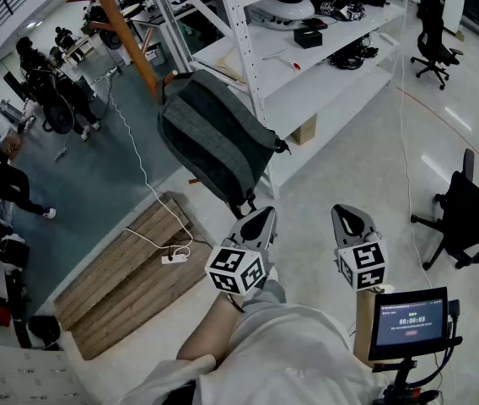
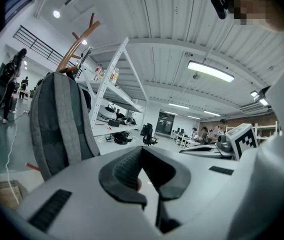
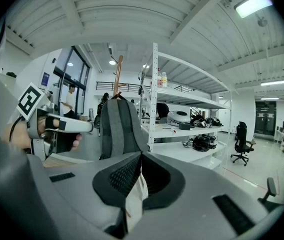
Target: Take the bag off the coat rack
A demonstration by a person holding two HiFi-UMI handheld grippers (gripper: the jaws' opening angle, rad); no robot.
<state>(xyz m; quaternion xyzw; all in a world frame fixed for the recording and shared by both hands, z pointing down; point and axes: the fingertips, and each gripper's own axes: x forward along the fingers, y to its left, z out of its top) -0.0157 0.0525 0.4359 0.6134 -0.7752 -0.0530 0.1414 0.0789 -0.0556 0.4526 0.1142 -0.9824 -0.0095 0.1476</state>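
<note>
A grey backpack (image 1: pixel 214 137) hangs from a slanted wooden coat rack (image 1: pixel 126 32), just in front of white shelving. My left gripper (image 1: pixel 261 218) sits a little below the bag's bottom edge, jaws shut, nothing in them. To its right and apart from the bag, my right gripper (image 1: pixel 349 218) is also shut and empty. In the left gripper view the backpack (image 2: pixel 59 124) is at the left under the coat rack (image 2: pixel 77 41), beyond the shut left gripper (image 2: pixel 142 151). The right gripper view has the backpack (image 3: pixel 119 129) straight ahead of the right gripper (image 3: pixel 141 156), the coat rack (image 3: pixel 118 74) above it.
White metal shelving (image 1: pixel 307 66) with gear stands right behind the bag. A wooden platform (image 1: pixel 130 272) with a power strip (image 1: pixel 172 258) lies on the floor to the left. A black office chair (image 1: pixel 467 218) is at the right, and a small screen (image 1: pixel 410 319) at the lower right. People stand far left.
</note>
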